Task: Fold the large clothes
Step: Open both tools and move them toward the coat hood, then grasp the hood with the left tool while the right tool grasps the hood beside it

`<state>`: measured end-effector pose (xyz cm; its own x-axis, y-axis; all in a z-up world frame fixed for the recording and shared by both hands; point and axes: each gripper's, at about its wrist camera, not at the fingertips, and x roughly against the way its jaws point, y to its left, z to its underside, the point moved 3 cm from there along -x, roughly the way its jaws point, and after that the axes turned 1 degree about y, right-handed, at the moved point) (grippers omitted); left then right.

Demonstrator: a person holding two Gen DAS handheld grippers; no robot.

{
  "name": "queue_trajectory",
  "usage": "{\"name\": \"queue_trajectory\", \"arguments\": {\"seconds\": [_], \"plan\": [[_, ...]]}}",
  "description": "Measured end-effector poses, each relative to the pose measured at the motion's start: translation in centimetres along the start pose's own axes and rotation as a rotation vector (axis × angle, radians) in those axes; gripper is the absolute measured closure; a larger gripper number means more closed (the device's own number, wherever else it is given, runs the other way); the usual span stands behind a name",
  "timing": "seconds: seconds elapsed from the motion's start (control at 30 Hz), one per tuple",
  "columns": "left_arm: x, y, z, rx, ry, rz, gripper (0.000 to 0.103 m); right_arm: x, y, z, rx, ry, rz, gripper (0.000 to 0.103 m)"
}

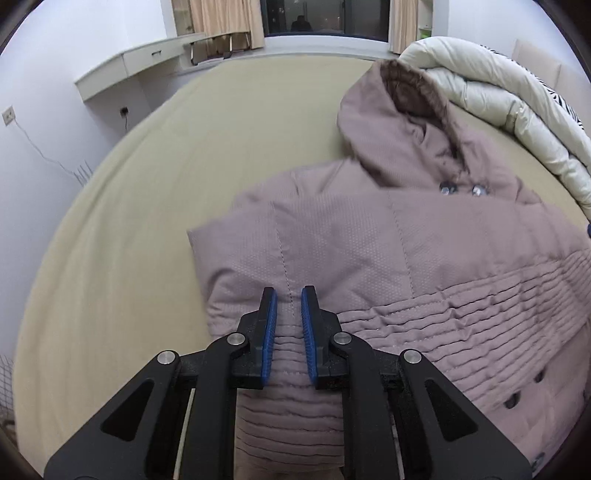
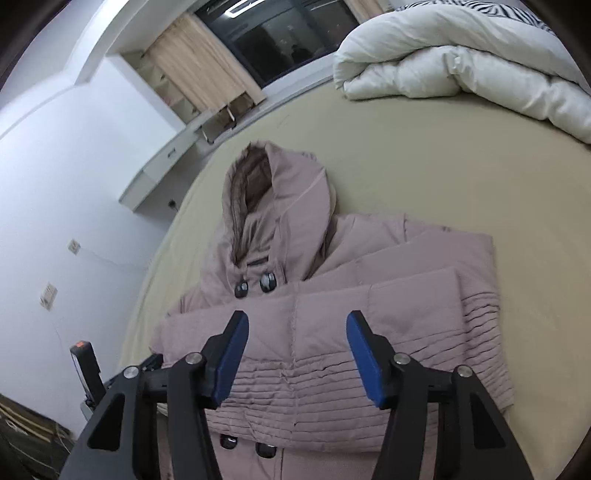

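Left claw [image 1: 289,295] clenched on a coat [image 1: 388,240] fold, lower centre; right claw [image 2: 297,317] released above it, on the bed [image 2: 424,166].

We count one mauve hooded coat [image 2: 332,321] on one bed [image 1: 147,221], and one rolled white duvet [image 2: 461,62] on it. The coat shows two buttons [image 2: 255,286] at the collar and two more low on the front in the right wrist view. We see two grippers, left [image 1: 289,295] and right [image 2: 297,321], one window [image 1: 325,16], and one wall-mounted desk [image 1: 125,66].
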<state>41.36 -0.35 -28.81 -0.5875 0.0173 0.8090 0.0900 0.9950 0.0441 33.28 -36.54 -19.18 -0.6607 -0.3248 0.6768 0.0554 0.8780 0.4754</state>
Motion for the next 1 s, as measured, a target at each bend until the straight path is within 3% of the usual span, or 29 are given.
{"name": "queue_trajectory", "arguments": {"seconds": [0.07, 0.13, 0.23, 0.3, 0.37, 0.4, 0.43, 0.47, 0.57, 0.67, 0.73, 0.77, 0.8, 0.87, 0.93, 1.0], "plan": [[-0.8, -0.1, 0.7, 0.008, -0.009, 0.004, 0.090, -3.6, -0.8, 2.0, 0.082, 0.072, 0.132, 0.055], [-0.8, -0.5, 0.7, -0.039, -0.004, -0.014, 0.090, -5.1, -1.1, 2.6, 0.146, 0.052, 0.170, 0.057], [0.6, 0.0, 0.4, -0.050, -0.006, -0.002, 0.090, -4.1, -1.0, 2.5, 0.158, 0.049, 0.218, 0.058], [2.2, 1.1, 1.0, -0.010, -0.049, -0.039, 0.090, -2.4, 0.2, 2.2, 0.152, 0.011, 0.230, 0.058], [2.4, 1.4, 2.3, 0.009, -0.064, -0.045, 0.090, -0.9, 1.5, 2.6, 0.200, -0.052, 0.232, 0.044], [1.5, 1.1, 2.8, -0.011, -0.030, -0.045, 0.090, -1.6, 1.6, 2.8, 0.215, -0.052, 0.242, 0.039], [1.3, 0.8, 3.4, -0.036, -0.011, -0.056, 0.090, -2.6, 1.4, 3.4, 0.232, -0.011, 0.259, 0.027], [1.7, 0.7, 3.5, -0.050, -0.020, -0.065, 0.090, -4.5, 0.8, 4.4, 0.253, 0.072, 0.278, 0.022], [4.0, 1.4, 2.3, -0.003, -0.045, -0.054, 0.090, -6.0, 1.9, 5.3, 0.374, 0.071, 0.345, 0.022], [7.9, 1.7, -0.6, 0.039, -0.170, -0.060, 0.089, -3.2, 1.8, 3.1, 0.266, -0.001, 0.242, 0.023], [7.4, 0.8, -3.6, 0.048, -0.137, 0.030, 0.087, -1.6, 1.6, 1.4, 0.217, -0.071, 0.204, 0.023], [6.4, 0.1, -5.2, 0.058, -0.098, 0.085, 0.078, -1.3, 1.6, 0.5, 0.205, -0.085, 0.187, 0.023], [5.3, -0.5, -6.7, 0.060, -0.072, 0.108, 0.059, -1.3, 1.6, -0.2, 0.195, -0.089, 0.167, 0.023], [3.4, -2.7, -10.8, 0.034, -0.066, 0.110, 0.035, -1.6, 1.2, -1.3, 0.173, -0.072, 0.152, 0.022], [1.9, -5.7, -14.7, -0.041, -0.091, 0.132, 0.032, -1.8, 0.8, -1.7, 0.165, -0.048, 0.136, 0.022], [-0.5, -8.0, -18.2, -0.051, -0.073, 0.162, 0.026, -2.7, 0.4, -2.7, 0.163, -0.032, 0.121, 0.022]]}}
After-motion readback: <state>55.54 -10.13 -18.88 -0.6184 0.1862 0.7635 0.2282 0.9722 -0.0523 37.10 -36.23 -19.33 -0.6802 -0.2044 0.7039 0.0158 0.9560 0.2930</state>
